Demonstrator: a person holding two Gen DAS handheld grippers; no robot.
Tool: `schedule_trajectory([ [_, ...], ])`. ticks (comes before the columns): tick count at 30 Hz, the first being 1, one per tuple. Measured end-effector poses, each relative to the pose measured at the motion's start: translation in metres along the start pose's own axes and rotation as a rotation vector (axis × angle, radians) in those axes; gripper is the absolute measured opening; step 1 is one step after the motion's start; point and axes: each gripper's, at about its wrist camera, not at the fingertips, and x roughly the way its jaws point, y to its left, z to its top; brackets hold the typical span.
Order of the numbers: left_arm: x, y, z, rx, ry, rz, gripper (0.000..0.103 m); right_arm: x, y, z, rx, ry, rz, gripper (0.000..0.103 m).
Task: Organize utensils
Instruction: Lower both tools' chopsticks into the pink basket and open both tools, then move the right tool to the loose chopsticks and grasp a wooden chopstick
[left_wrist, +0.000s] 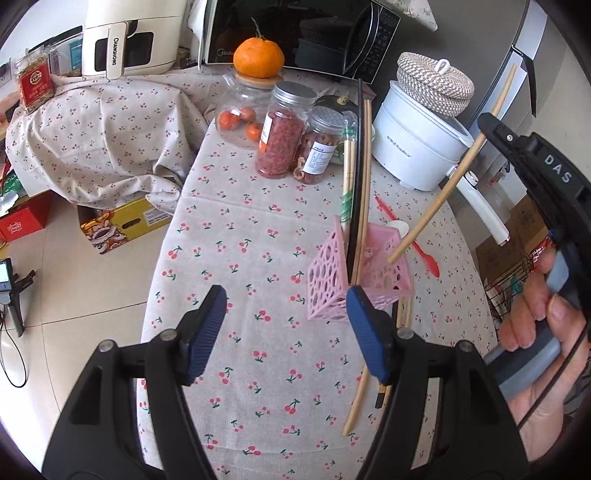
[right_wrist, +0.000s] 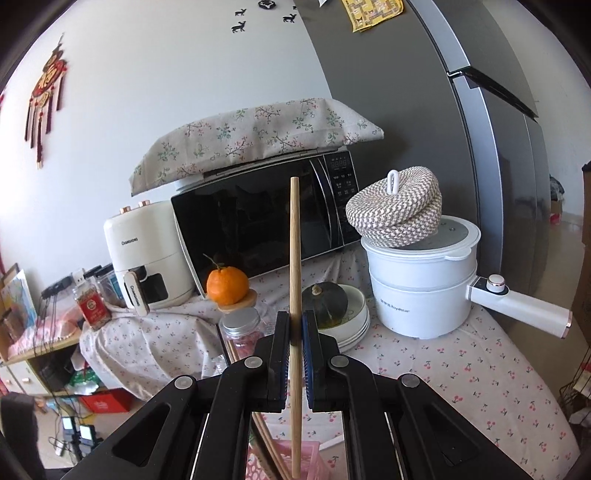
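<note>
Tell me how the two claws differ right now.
The left claw stands open with nothing between its blue pads, just in front of the pink basket. The right claw is shut on a wooden chopstick. The left claw tilts down toward the cherry-print tablecloth; the right claw looks more level, the chopstick's lower end over the basket. Both are black with blue pads.

The left wrist view looks steeply down along its jaws at the tabletop (left_wrist: 258, 229), close above the pink basket (left_wrist: 332, 280). The right wrist view sits lower and faces nearly level toward the microwave (right_wrist: 258, 221). Both share the microwave, orange (left_wrist: 258, 55) and white pot (left_wrist: 417, 147).
</note>
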Motion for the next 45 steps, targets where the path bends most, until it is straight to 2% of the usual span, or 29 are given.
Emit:
schedule_trajectory([
  [7, -0.001, 0.012, -0.001, -0.033, 0.018, 0.012, 0.069, 0.027, 0.022, -0.034, -0.147, 0.096, -0.013, 0.007],
  [11, -0.002, 0.013, -0.001, -0.038, 0.023, 0.008, 0.069, 0.032, 0.024, -0.045, -0.157, 0.142, 0.009, 0.009],
  [15, -0.002, 0.01, -0.001, -0.03, 0.03, 0.008, 0.071, 0.019, 0.019, -0.037, -0.118, 0.136, 0.035, 0.024],
  [19, 0.0, 0.005, -0.002, -0.027, 0.039, -0.002, 0.074, -0.001, 0.008, -0.023, -0.081, 0.121, 0.04, 0.047],
  [23, 0.001, -0.002, -0.006, -0.012, 0.05, -0.014, 0.077, -0.02, -0.008, -0.016, -0.047, 0.142, 0.04, 0.054],
  [25, 0.002, -0.006, -0.009, -0.005, 0.059, -0.021, 0.08, -0.03, -0.017, -0.015, -0.037, 0.155, 0.03, 0.062],
  [31, 0.008, -0.013, -0.02, 0.002, 0.102, -0.044, 0.082, -0.054, -0.046, -0.022, 0.001, 0.21, -0.001, 0.073],
  [37, 0.02, -0.021, -0.034, 0.016, 0.157, -0.045, 0.082, -0.054, -0.08, -0.046, 0.065, 0.332, -0.066, 0.077],
  [45, 0.042, -0.033, -0.052, 0.04, 0.244, -0.029, 0.082, -0.025, -0.108, -0.099, 0.052, 0.638, -0.161, 0.078],
])
